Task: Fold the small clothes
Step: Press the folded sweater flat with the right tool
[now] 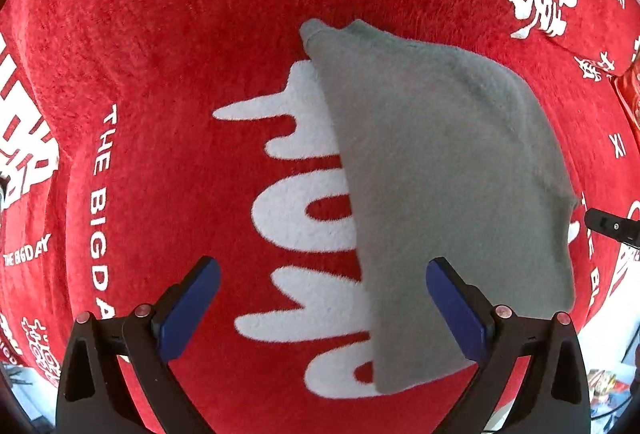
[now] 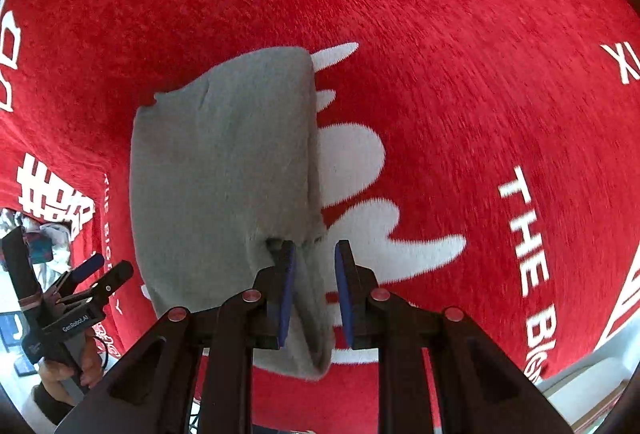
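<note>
A small grey fuzzy garment (image 1: 440, 169) lies folded lengthwise on a red blanket (image 1: 180, 53) with white lettering. My left gripper (image 1: 322, 308) is open and empty above the blanket, its right finger over the garment's near edge. In the right wrist view the garment (image 2: 224, 169) lies left of centre. My right gripper (image 2: 316, 290) is partly open, its jaws standing either side of the garment's folded near edge without pinching it. The left gripper (image 2: 100, 274) also shows at the far left of that view, held in a hand.
The red blanket (image 2: 480, 93) covers the whole surface and drops off at the near edges. The right gripper's tip (image 1: 612, 226) shows at the right edge of the left wrist view. Clutter lies beyond the blanket's edge (image 2: 44, 246).
</note>
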`<state>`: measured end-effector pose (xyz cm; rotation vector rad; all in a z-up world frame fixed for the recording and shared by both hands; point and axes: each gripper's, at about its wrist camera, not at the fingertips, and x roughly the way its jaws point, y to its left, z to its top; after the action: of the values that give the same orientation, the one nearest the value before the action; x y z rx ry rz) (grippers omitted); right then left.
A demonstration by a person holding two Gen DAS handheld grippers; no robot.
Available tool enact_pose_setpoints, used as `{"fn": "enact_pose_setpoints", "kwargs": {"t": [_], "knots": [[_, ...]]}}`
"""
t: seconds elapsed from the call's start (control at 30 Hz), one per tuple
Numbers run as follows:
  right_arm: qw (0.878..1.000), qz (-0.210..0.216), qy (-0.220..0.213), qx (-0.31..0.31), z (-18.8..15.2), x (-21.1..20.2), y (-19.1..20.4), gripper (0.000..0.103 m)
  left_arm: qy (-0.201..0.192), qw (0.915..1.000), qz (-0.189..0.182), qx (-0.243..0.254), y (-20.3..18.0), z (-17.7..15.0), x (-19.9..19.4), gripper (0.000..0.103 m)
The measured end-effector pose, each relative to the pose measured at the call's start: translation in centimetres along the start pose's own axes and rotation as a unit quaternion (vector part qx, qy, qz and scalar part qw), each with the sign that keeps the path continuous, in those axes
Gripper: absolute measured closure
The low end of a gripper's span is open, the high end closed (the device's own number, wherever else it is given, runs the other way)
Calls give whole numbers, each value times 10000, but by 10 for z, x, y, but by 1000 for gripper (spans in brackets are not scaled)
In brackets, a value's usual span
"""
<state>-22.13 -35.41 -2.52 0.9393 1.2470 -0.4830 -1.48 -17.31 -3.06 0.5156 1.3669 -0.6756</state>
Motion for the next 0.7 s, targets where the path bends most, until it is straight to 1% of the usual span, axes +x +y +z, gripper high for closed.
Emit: {"fn": "enact_pose_setpoints", "kwargs": {"t": [0.1,0.17,0.23,0.4,0.5,0.6,0.63,0.67,0.7], "knots": [[9999,89,57,-41,9,3,-4,79,-1,10000,-59,-69,-4,6,2,0],[9999,142,73,-37,13,5,-8,67,31,9999,-58,-139,-5,10,5,0],[9997,230,73,-14,18,6,-11,63,70,9998,-38,-201,-6,15,8,0],[9991,395,124,31,28,13,-15,63,67,9992,-79,-393,-1,25,14,0],[9977,658,148,105,33,17,-16,63,57,9981,-172,-594,3,32,17,0],[9953,931,195,167,40,26,-15,63,31,9971,-176,-735,6,38,20,0],[9945,1003,249,183,42,30,-14,65,33,9970,-158,-758,6,41,22,0],[9938,1048,301,192,43,35,-14,72,43,9970,-140,-766,5,42,25,0],[9933,1090,347,175,44,38,-12,94,63,9970,-110,-769,4,43,28,0]]}}
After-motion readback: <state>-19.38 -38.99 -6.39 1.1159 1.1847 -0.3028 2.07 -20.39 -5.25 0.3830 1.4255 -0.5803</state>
